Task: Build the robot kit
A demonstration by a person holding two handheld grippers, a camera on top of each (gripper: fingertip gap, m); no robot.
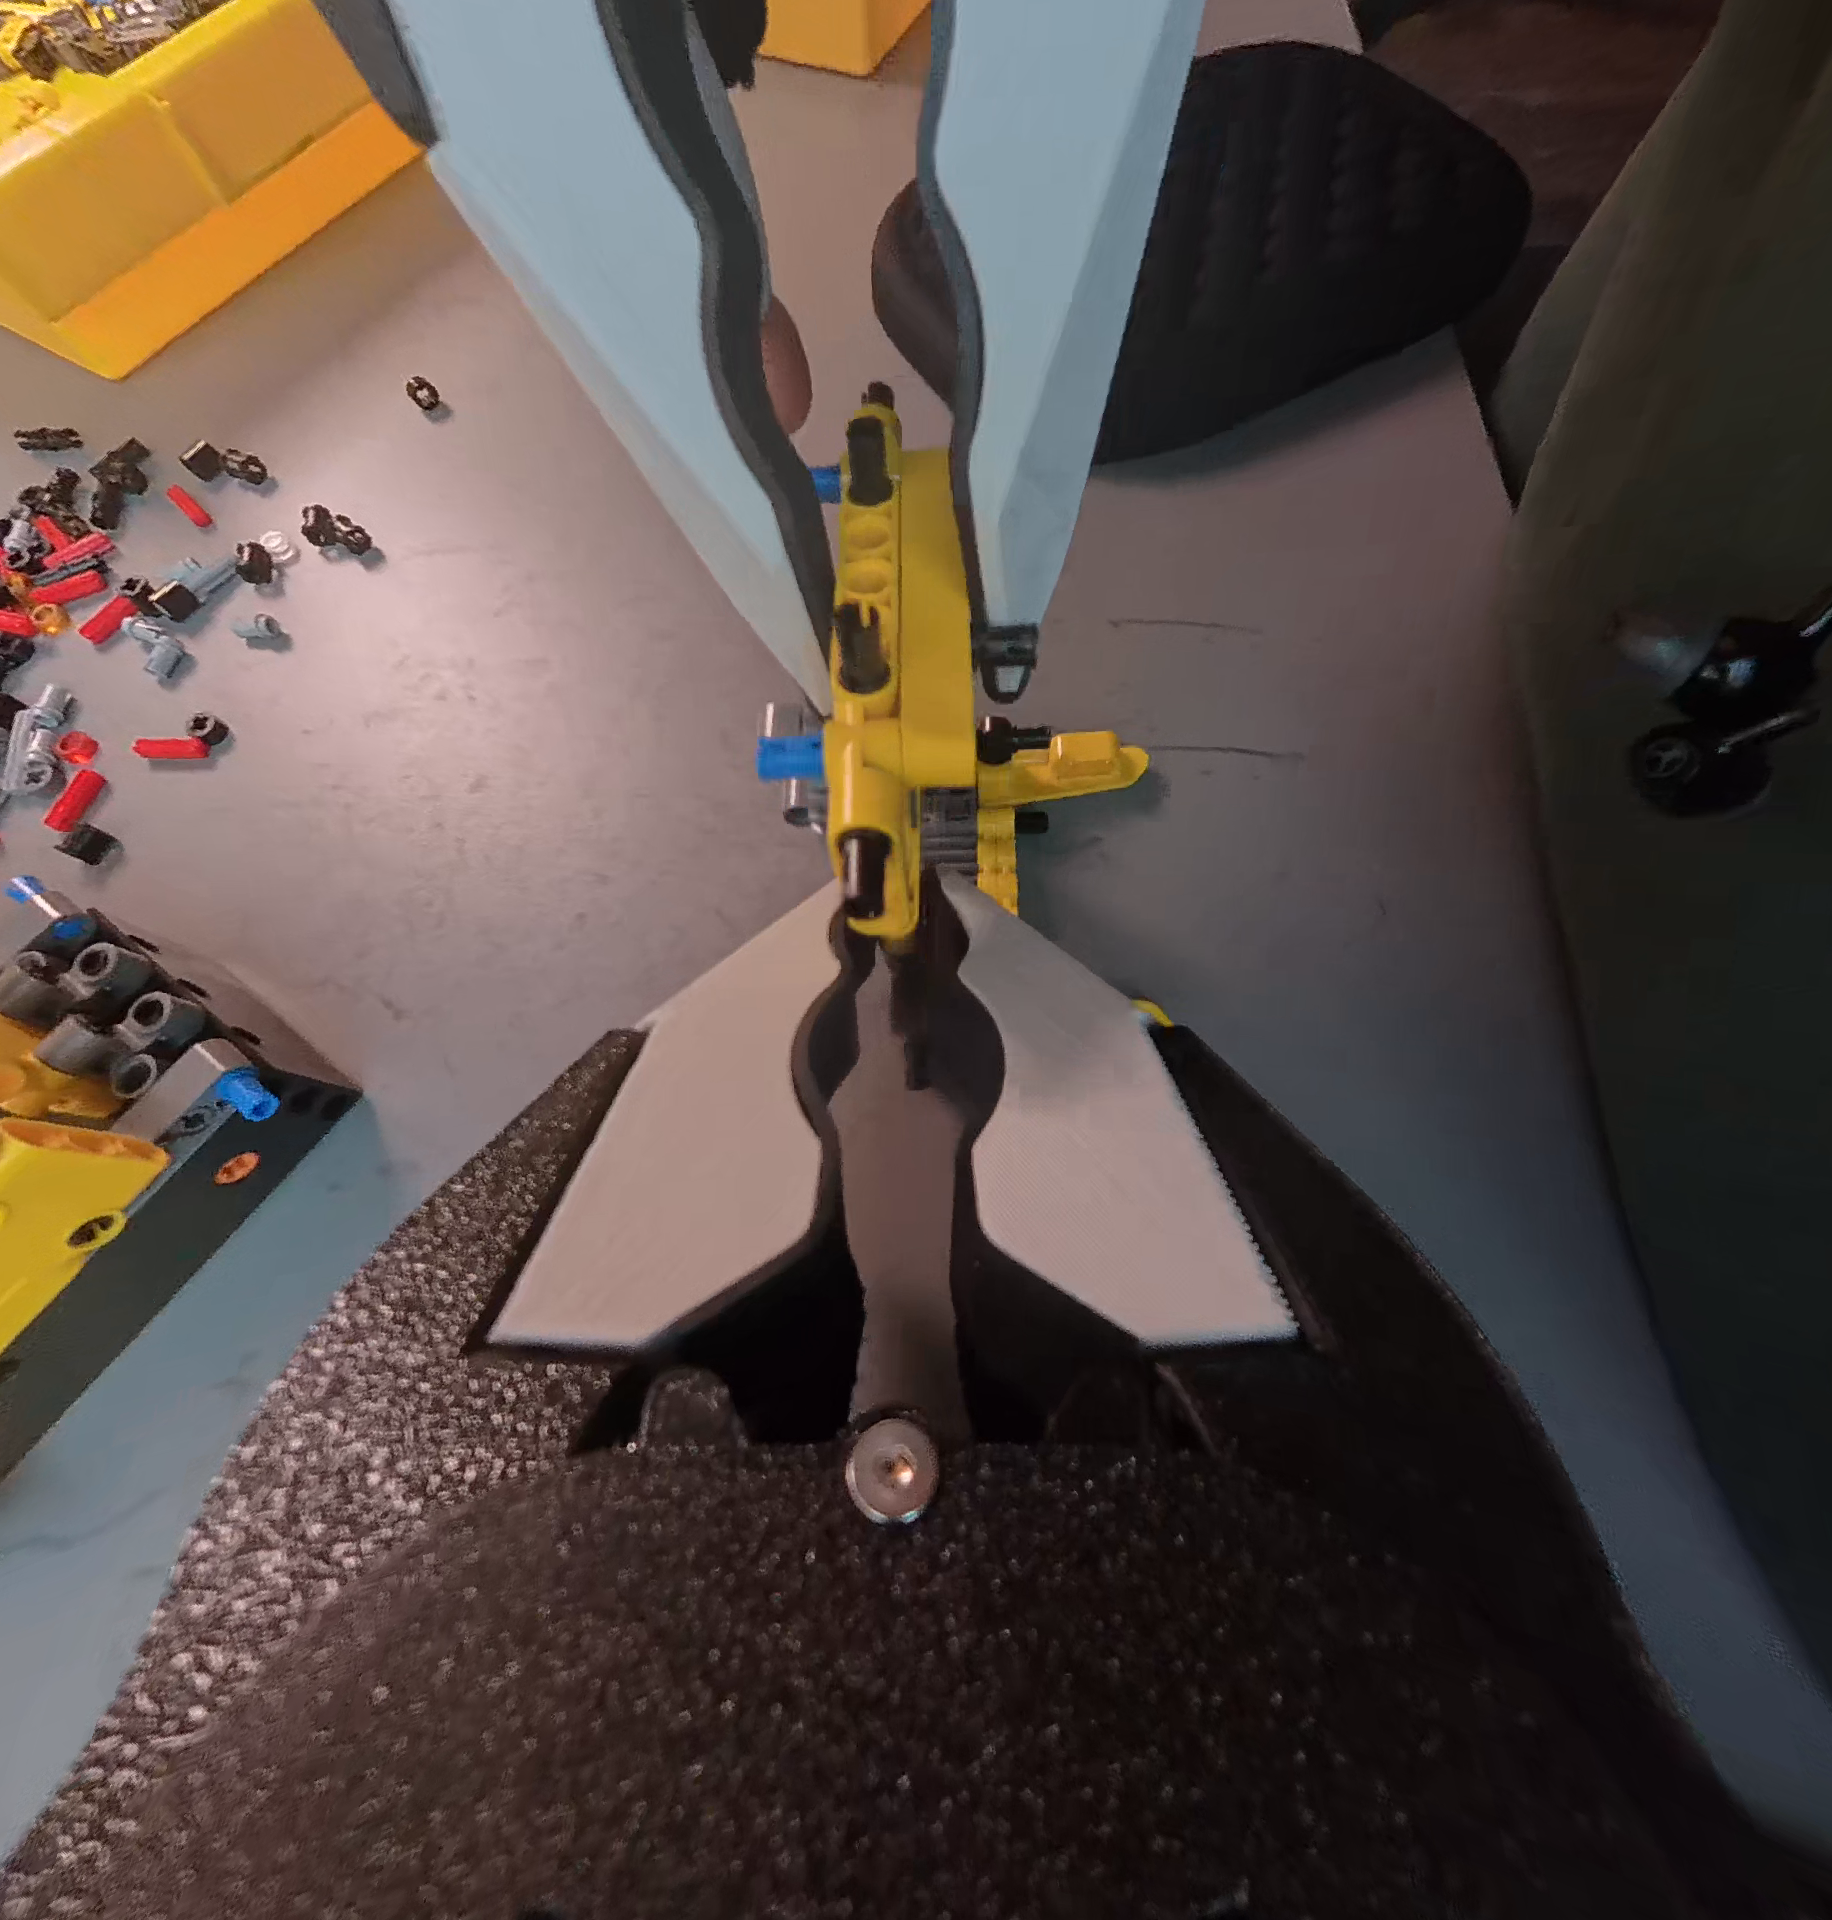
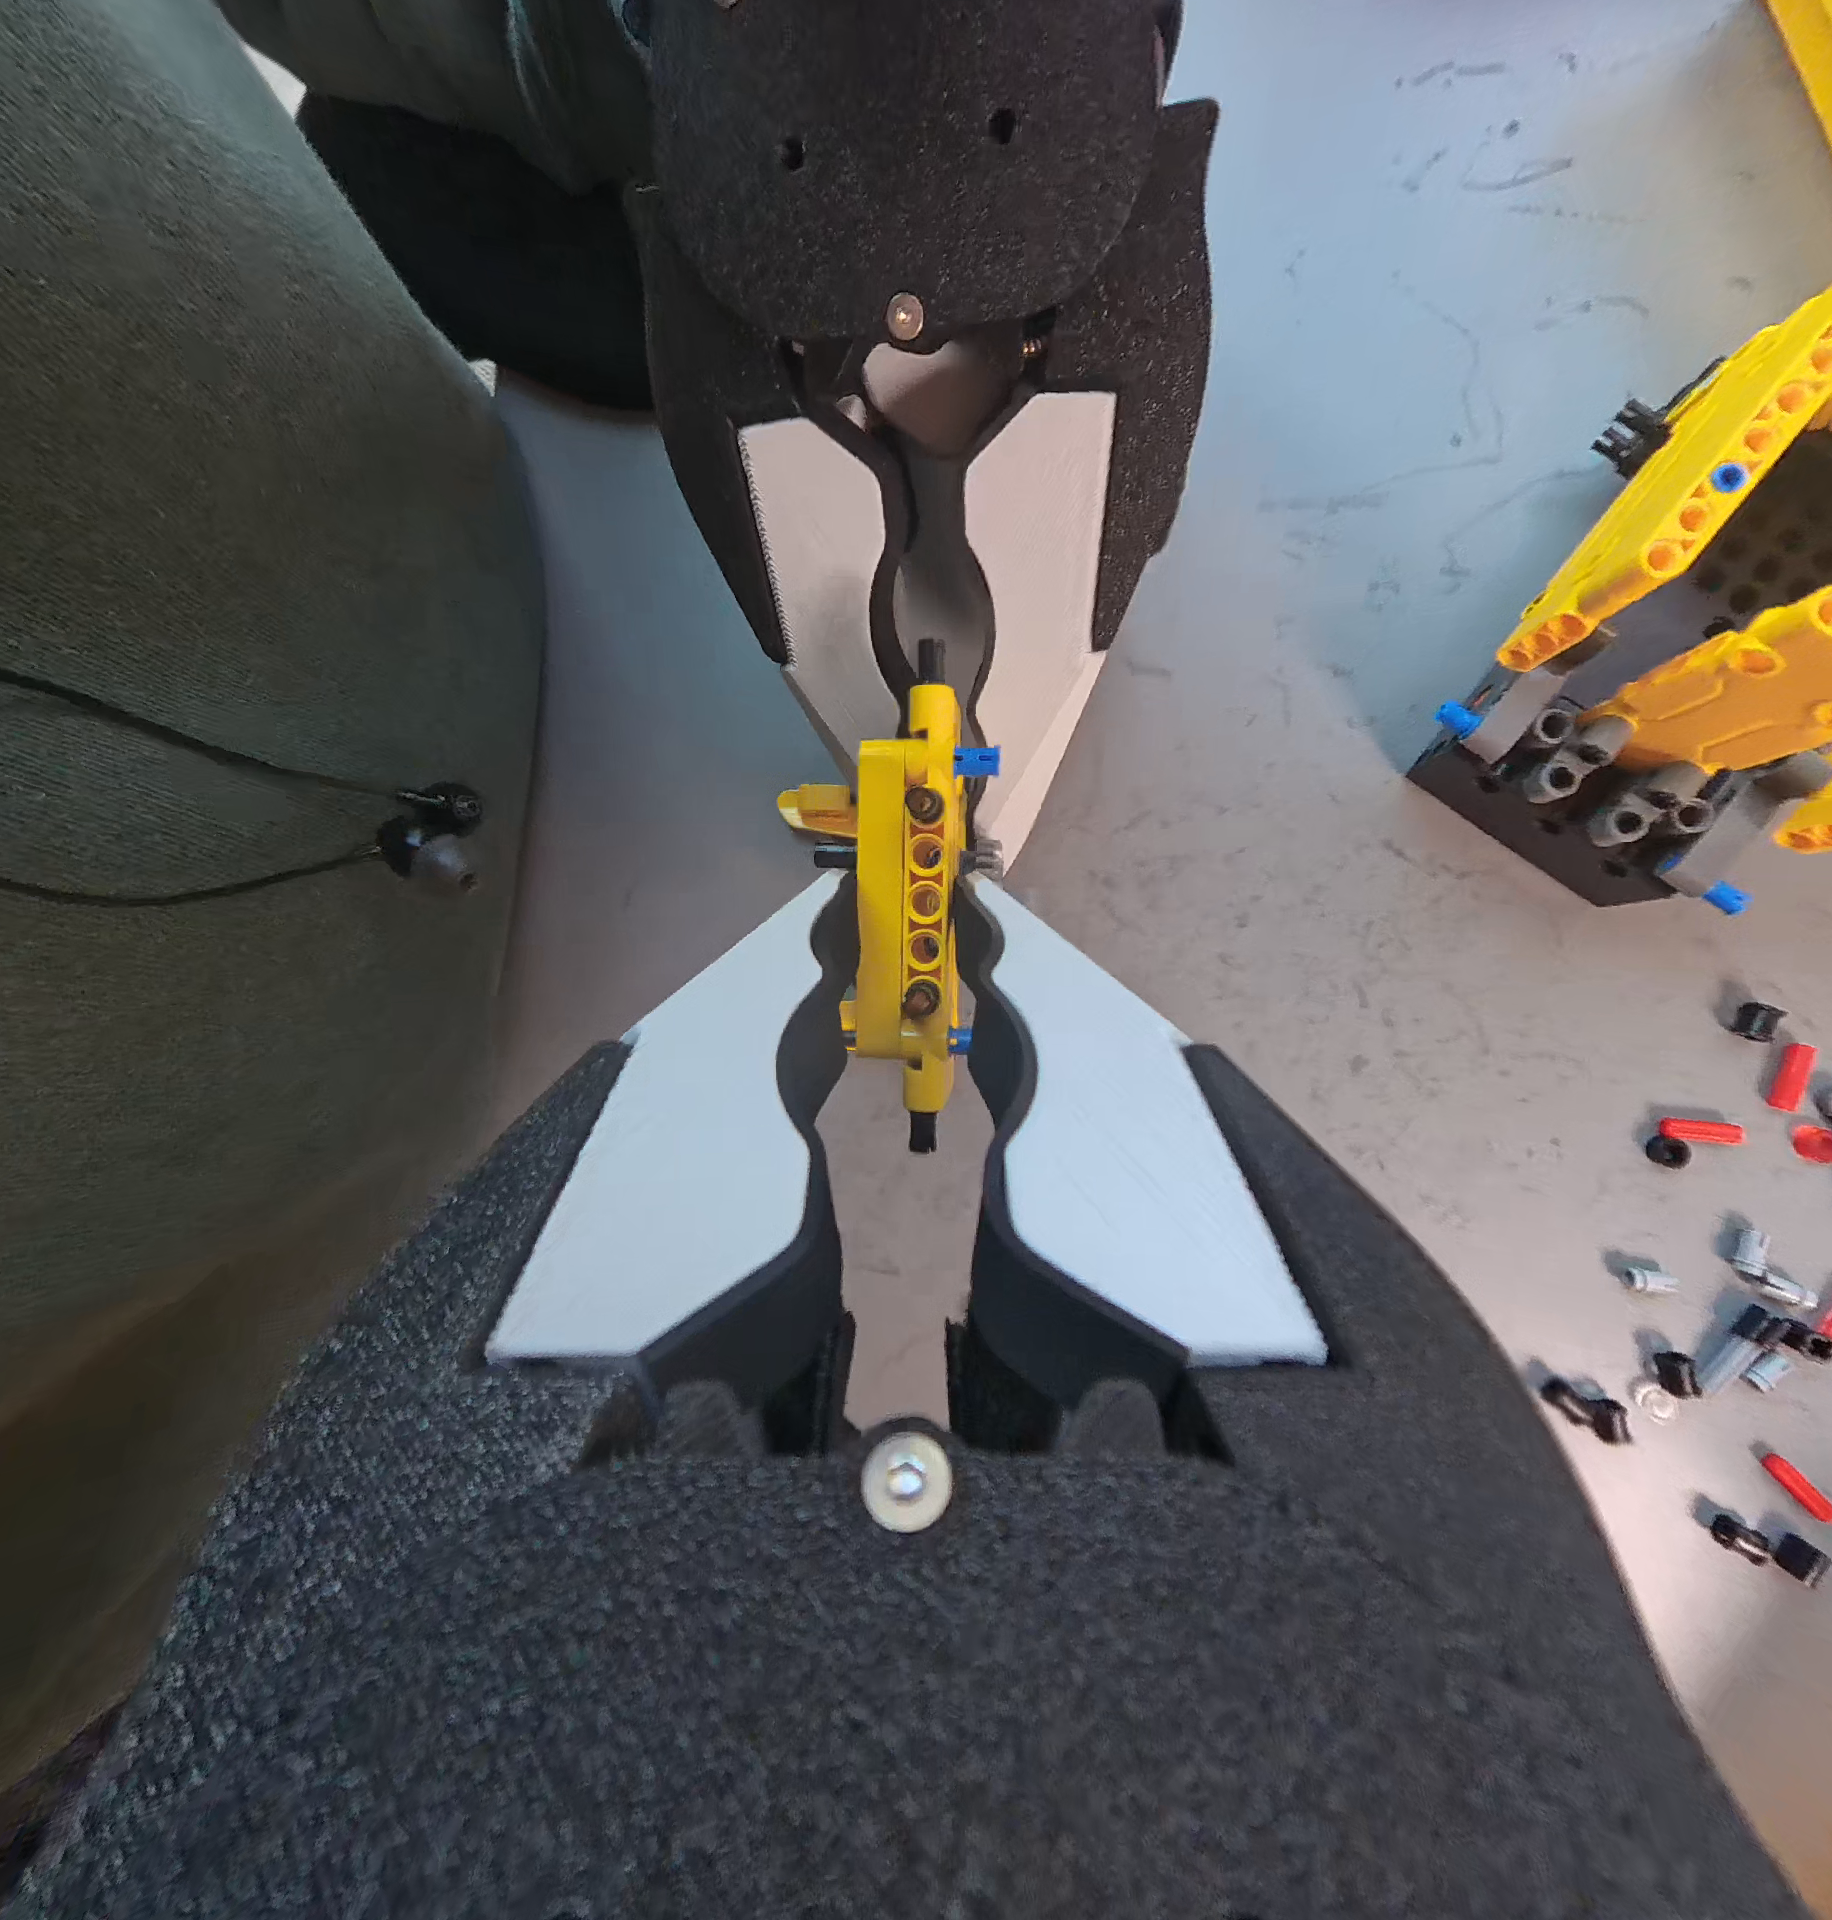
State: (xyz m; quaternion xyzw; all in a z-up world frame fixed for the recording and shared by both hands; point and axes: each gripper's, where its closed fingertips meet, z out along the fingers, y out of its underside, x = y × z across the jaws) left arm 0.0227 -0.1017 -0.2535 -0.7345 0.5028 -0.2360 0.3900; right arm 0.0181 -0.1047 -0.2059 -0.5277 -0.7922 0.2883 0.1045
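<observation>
A small yellow brick assembly (image 1: 896,707) with holed beams, black pins and blue pins hangs above the grey table, held from both ends. My left gripper (image 1: 896,894) is shut on its near end. My right gripper comes in from the top of the left wrist view (image 1: 907,644) and is shut on the far end. In the right wrist view the same assembly (image 2: 907,914) sits between my right gripper's fingertips (image 2: 907,883), and the left gripper (image 2: 917,727) grips it from the opposite side.
Loose red, black and grey small parts (image 1: 70,603) lie on the table at left. A yellow tray (image 1: 112,208) stands at the far left. A larger yellow and black build (image 2: 1670,717) stands nearby. A person's green-clothed body (image 2: 164,727) is close. The tips of one gripper are about 5 centimeters away from the tips of the other.
</observation>
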